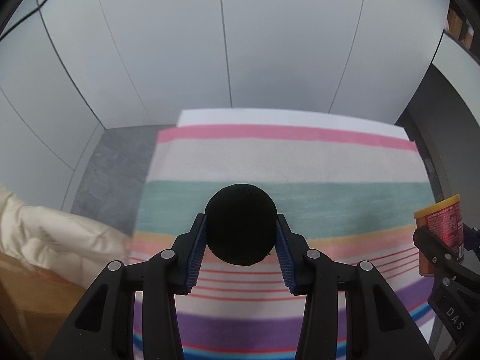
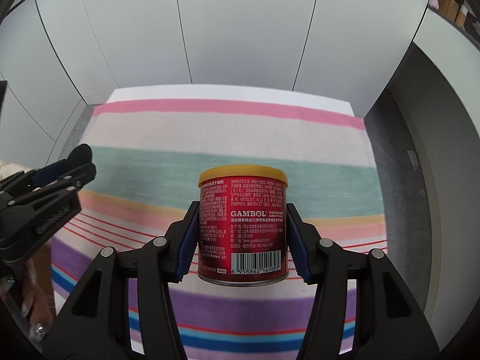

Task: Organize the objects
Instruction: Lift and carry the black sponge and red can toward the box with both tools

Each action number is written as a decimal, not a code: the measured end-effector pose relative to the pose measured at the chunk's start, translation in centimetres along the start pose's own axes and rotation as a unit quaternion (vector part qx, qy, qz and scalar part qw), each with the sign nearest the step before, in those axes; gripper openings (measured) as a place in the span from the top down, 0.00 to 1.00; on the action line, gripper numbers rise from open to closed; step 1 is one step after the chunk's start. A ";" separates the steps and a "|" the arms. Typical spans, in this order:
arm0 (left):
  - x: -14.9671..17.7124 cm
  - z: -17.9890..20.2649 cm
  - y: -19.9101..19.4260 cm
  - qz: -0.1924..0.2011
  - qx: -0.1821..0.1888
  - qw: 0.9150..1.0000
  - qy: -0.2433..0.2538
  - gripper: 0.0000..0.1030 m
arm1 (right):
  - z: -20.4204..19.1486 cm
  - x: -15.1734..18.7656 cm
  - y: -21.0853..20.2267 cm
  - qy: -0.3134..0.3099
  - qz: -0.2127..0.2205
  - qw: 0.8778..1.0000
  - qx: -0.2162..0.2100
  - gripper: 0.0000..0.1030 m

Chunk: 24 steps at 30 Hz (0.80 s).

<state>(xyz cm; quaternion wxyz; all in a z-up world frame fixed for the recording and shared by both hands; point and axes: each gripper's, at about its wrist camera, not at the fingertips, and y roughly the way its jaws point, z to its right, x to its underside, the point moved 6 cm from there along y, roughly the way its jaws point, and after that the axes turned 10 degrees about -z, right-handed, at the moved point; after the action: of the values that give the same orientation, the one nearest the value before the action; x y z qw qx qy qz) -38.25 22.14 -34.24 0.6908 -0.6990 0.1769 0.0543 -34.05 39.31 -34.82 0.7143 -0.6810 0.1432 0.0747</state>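
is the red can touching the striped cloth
Apart. The right wrist view shows the red can clamped between the right gripper pads, its base hanging above the striped cloth.

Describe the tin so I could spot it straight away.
Look above the striped cloth that covers the table. The right gripper holds the tin upright between its blue pads. It is red with a yellow lid, the word GAMBOL and a barcode, unlike the plain black ball in the left gripper.

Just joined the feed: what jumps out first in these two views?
The red GAMBOL can with a yellow lid, clamped upright in the right tongs above the striped cloth. Next, the black ball gripped in the left tongs over the same cloth.
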 end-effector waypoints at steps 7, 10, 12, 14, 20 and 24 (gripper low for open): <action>0.6 -4.0 -7.4 0.014 0.016 0.999 -0.033 0.57 | -4.0 0.9 -7.2 -0.029 0.028 0.999 -0.010 0.46; 0.8 -7.2 -11.3 0.034 0.006 0.997 -0.064 0.57 | -7.1 1.3 -10.3 -0.054 0.042 0.997 -0.018 0.46; 1.0 -9.5 -13.8 0.036 0.009 0.996 -0.086 0.57 | -10.3 1.8 -12.6 -0.078 0.052 0.995 -0.030 0.46; 1.7 -12.0 -16.2 0.045 -0.010 0.995 -0.090 0.57 | -13.4 2.5 -15.1 -0.101 0.063 0.992 -0.041 0.46; 7.7 -20.6 -22.0 0.061 -0.058 0.992 -0.099 0.56 | -22.1 5.4 -20.7 -0.165 0.082 0.980 -0.081 0.46; 13.6 -27.4 -22.8 0.033 -0.069 0.985 -0.157 0.56 | -28.8 9.0 -23.4 -0.217 0.084 0.967 -0.101 0.46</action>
<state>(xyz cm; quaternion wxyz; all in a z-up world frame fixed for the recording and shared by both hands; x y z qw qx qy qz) -22.88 -7.56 -15.90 0.6582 -0.7214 0.0850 0.1978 -21.42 8.40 -16.25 0.6473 -0.7025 0.0333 0.2938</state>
